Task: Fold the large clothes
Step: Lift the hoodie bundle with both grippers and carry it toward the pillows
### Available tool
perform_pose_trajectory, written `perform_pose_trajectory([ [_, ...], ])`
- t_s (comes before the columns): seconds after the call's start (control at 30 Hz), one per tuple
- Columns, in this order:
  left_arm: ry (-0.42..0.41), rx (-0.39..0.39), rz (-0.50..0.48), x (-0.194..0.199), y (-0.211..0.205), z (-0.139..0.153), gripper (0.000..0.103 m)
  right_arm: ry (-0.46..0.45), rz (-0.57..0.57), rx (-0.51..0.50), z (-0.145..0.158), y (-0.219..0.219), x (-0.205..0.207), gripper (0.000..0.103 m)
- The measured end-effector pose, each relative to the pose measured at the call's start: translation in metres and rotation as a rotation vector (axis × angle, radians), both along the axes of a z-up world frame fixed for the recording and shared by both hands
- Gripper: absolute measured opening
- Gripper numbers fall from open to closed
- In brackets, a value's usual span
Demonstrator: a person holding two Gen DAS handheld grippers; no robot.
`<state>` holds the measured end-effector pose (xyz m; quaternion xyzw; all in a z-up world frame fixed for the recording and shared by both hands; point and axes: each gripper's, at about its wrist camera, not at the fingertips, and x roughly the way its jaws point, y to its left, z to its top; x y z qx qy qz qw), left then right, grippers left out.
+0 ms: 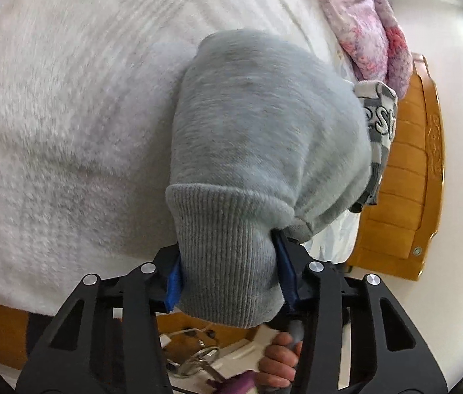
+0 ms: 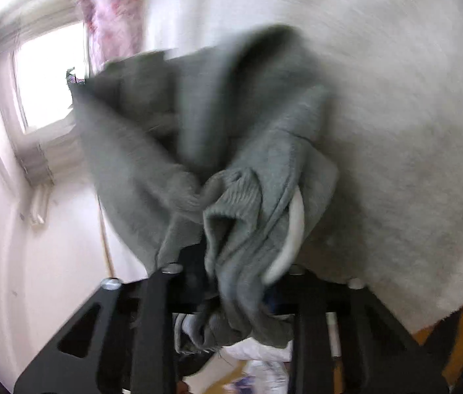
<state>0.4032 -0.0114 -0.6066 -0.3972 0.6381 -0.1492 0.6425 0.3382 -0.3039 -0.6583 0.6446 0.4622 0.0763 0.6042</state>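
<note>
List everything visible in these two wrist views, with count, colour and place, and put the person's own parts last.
grey sweatshirt: one, grey with ribbed cuff, held over the bed; a striped grey-white part with lettering shows at its far side.
white fleece blanket: one, white, covering the bed beneath.
pink floral fabric: one, pink and red, bunched at the far bed edge.
wooden bed frame: one, orange-brown, right of the blanket in the left wrist view.
window: one, bright, in the wall in the right wrist view.
left gripper: one, black with blue pads, shut on the ribbed cuff.
right gripper: one, black, bunched grey cloth between its fingers.
hand: one, on a handle below the left gripper.
</note>
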Motion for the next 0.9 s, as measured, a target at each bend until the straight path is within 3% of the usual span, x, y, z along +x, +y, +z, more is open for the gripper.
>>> perform_pose_trajectory([
  [0.17, -0.086, 0.072, -0.05, 0.011, -0.007, 0.049, 0.04, -0.077, 0.078, -0.173, 0.08, 0.006, 0.015, 0.016],
  [0.43, -0.232, 0.117, -0.121, 0.02, -0.005, 0.154, 0.039, -0.206, 0.153, -0.265, 0.196, 0.008, 0.027, 0.015],
  [0.57, -0.373, 0.142, -0.171, 0.016, -0.014, 0.223, 0.039, -0.29, 0.151, -0.276, 0.254, 0.004, 0.026, 0.015],
  [0.77, -0.518, 0.125, -0.208, 0.027, -0.059, 0.295, 0.039, -0.396, 0.096, -0.31, 0.325, -0.034, 0.05, 0.015],
  [0.9, -0.583, 0.116, -0.238, 0.05, -0.111, 0.317, 0.039, -0.436, 0.066, -0.346, 0.348, -0.078, 0.069, 0.015],
])
